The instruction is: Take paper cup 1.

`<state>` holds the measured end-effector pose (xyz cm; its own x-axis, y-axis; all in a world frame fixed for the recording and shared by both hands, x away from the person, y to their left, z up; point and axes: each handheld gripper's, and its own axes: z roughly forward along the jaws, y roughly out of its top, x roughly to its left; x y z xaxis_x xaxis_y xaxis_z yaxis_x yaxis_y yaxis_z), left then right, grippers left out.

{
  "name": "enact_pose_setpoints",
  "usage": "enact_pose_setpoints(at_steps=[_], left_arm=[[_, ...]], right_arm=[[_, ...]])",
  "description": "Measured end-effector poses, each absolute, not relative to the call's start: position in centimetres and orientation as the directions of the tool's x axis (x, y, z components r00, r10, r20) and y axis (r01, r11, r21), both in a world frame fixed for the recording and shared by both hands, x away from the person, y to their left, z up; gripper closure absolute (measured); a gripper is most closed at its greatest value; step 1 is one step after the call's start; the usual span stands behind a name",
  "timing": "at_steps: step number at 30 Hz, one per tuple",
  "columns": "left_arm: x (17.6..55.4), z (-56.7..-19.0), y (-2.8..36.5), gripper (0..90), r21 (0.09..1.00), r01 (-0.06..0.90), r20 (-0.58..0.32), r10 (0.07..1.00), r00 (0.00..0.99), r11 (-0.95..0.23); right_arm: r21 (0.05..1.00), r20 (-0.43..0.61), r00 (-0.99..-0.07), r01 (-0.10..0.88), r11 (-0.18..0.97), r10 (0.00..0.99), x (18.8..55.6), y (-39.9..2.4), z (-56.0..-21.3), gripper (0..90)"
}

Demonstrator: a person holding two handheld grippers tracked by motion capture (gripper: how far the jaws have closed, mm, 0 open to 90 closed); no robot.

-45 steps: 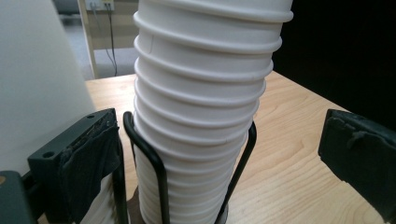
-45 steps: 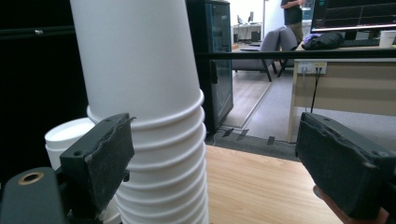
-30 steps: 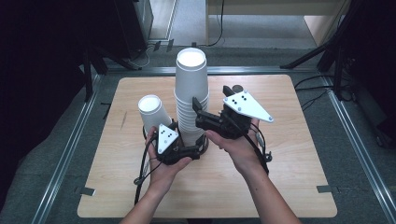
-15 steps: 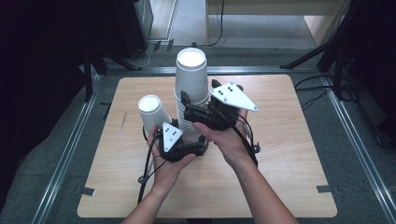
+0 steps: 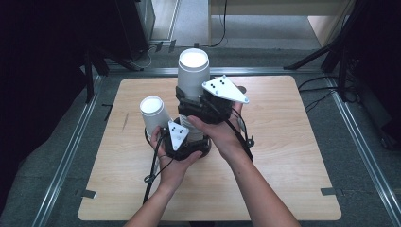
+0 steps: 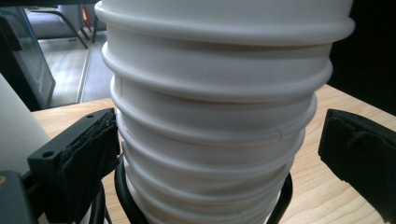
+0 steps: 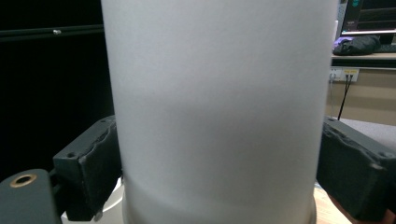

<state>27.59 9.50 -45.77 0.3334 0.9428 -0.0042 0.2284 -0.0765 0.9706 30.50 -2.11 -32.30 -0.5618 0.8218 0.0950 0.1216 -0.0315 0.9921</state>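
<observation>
Cup stack [image 5: 192,80] between right gripper [image 5: 189,108] jaws

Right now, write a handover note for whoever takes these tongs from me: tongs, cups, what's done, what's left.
Left tongs: open around the cup stack near its base, one pad touching, the other apart.
Right tongs: astride the top cup, jaws have just been opening; grip unclear.
Single cup: standing on the table, left of the stack.
Done: probably one cup separated.
Left: likely grip the top cup and lift it off while steadying the stack.
</observation>
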Motion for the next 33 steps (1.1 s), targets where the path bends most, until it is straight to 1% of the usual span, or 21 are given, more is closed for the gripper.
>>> enact_pose_setpoints(at_steps=[5,6,7,11,15,18,21,30,31,33], left_arm=[[27.6,-45.8,9.3,1.5,0.97,0.23,0.009,0.954,0.301,-0.081],[27.6,-45.7,9.3,4.0,0.97,0.229,0.009,0.954,0.298,-0.081],[27.6,-45.7,9.3,4.4,0.97,0.229,0.007,0.954,0.298,-0.079],[27.6,-45.7,9.3,4.5,0.97,0.229,0.009,0.955,0.298,-0.08],[27.6,-45.7,9.3,4.6,0.97,0.23,0.011,0.953,0.302,-0.084],[27.5,-45.7,9.4,4.8,0.969,0.232,0.012,0.953,0.303,-0.086],[27.5,-45.7,9.4,5.0,0.97,0.23,0.009,0.953,0.304,-0.082],[27.2,-45.4,9.7,4.9,0.975,0.206,0.01,0.948,0.318,-0.079],[27.1,-45.3,9.7,1.9,0.976,0.201,0.009,0.946,0.325,-0.079],[27.0,-45.2,9.6,2.0,0.978,0.192,0.009,0.944,0.331,-0.077]], right_arm=[[0.992,0.095,-0.562,0.121,-0.032,0.822,30.7,-2.0,-32.2,9.6],[0.992,0.098,-0.561,0.122,-0.034,0.822,30.7,-2.0,-32.2,9.8],[0.992,0.094,-0.561,0.12,-0.032,0.823,30.7,-2.0,-32.2,10.1],[0.992,0.089,-0.56,0.121,-0.025,0.824,30.7,-2.0,-32.0,10.5],[0.992,0.105,-0.563,0.112,-0.051,0.82,30.6,-2.1,-31.4,10.9],[0.993,0.088,-0.558,0.111,-0.031,0.825,30.6,-2.0,-31.3,10.5],[0.992,0.093,-0.561,0.12,-0.03,0.823,30.6,-2.0,-31.2,10.3],[0.991,0.112,-0.582,0.126,-0.046,0.805,30.6,-2.3,-30.9,9.8],[0.991,0.112,-0.58,0.127,-0.047,0.807,30.6,-2.4,-30.8,11.0],[0.991,0.114,-0.584,0.123,-0.052,0.803,30.6,-2.5,-30.6,12.3]])
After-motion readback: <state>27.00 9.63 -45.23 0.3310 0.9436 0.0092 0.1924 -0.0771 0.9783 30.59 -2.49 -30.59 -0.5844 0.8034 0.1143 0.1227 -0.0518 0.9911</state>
